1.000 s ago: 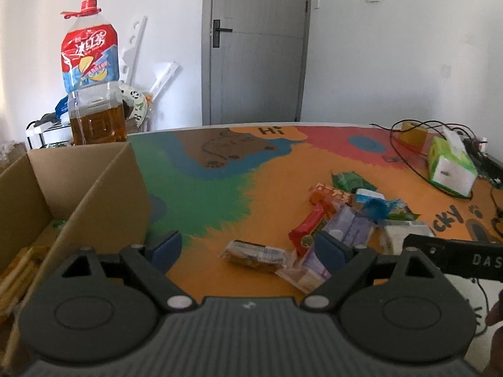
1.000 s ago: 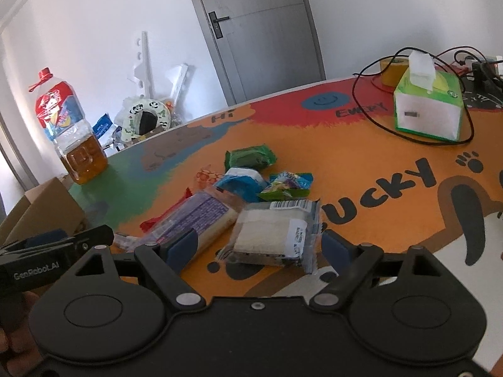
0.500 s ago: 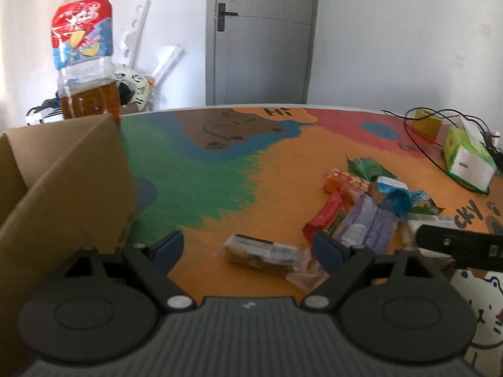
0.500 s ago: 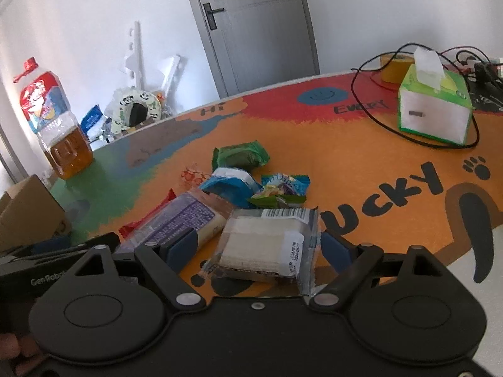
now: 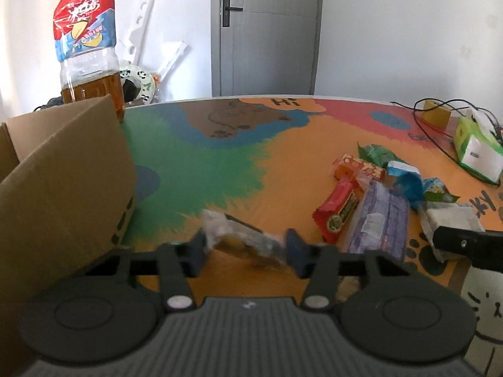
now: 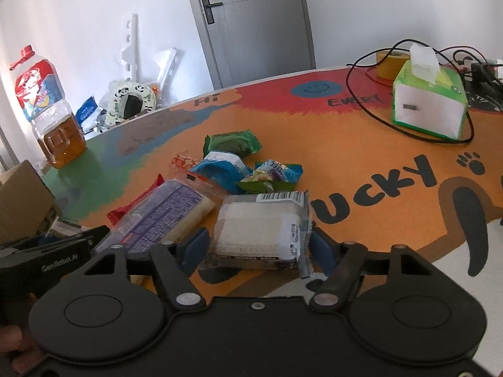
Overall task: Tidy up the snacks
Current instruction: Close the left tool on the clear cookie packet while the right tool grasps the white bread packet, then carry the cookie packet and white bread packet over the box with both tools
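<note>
My left gripper (image 5: pixel 246 253) has its jaws narrowed around a clear-wrapped brown snack (image 5: pixel 242 240) on the table, pads at its two ends. My right gripper (image 6: pixel 256 248) has its jaws narrowed around a clear pack of white cake (image 6: pixel 261 227), pads at its sides. A pile of snacks lies between: a purple pack (image 6: pixel 157 220), a red bar (image 5: pixel 341 209), a blue pack (image 6: pixel 220 168), a green pack (image 6: pixel 232 144). A cardboard box (image 5: pixel 63 182) stands at the left.
A large oil bottle (image 5: pixel 88 50) stands behind the box. A green tissue box (image 6: pixel 427 100), a tape roll (image 6: pixel 389 64) and black cables (image 6: pixel 371 110) lie at the far right. The colourful table mat (image 5: pixel 220 157) covers the table.
Both grippers have moved down and forward onto their snacks, and their jaws have narrowed around them. The left view has swung right, away from the box's inside.
</note>
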A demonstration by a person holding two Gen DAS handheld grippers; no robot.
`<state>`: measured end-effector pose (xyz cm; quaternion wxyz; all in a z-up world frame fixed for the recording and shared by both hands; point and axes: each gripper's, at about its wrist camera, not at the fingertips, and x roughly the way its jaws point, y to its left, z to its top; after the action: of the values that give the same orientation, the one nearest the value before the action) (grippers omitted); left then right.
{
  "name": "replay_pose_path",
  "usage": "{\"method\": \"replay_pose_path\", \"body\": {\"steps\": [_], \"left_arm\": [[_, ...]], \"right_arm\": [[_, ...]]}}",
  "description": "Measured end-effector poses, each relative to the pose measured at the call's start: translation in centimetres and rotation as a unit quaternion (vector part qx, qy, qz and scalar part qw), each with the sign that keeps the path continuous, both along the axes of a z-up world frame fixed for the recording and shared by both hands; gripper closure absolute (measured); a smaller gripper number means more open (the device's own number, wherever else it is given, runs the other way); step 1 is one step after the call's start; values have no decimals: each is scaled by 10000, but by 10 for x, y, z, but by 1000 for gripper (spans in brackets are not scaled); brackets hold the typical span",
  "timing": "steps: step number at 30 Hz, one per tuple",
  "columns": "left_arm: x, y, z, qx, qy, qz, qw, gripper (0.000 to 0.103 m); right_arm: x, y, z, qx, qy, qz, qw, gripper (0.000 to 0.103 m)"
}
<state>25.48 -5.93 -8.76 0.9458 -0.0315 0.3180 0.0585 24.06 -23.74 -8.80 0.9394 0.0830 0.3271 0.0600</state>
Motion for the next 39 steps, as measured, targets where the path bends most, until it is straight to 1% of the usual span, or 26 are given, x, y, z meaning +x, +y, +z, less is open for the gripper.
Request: {"method": "replay_pose_path", "body": {"steps": [1,2,3,5,7,14,19,25,31,39], "left_arm": [[-1,0,1,-43,-1,-9,10000,70],[-2,1,2,-93,-1,-27,10000,79],[-2,1,2,-157,7,-55,9999,84],[-6,4,3,-342,4,-101,9994,85],[-11,4,4,-445,-50,-131,9989,85],[-29,3,22,-513,-292,-164,9981,85],[-43,0,42,-505,-521,-237,9971,85],[-58,3,62,-495,-743,-209,9958,85],[-76,13,80,-464,-953,-89,9943,85],[-96,33,99,-416,-1170,193,9921,85]], "right_arm": [[-1,-2,0,31,-4,-13,10000,41],[-3,-3,1,94,-8,-9,10000,43],[-4,-5,2,161,-19,-1,9999,45],[-9,-7,4,205,-65,14,9998,49],[-12,-7,6,263,-90,9,9996,50],[-25,-6,14,400,-275,33,9988,51],[-35,-3,25,466,-443,75,9979,51],[-45,6,37,563,-674,230,9959,52],[-54,23,52,590,-886,453,9933,52],[-61,59,71,636,-1048,806,9892,52]]}}
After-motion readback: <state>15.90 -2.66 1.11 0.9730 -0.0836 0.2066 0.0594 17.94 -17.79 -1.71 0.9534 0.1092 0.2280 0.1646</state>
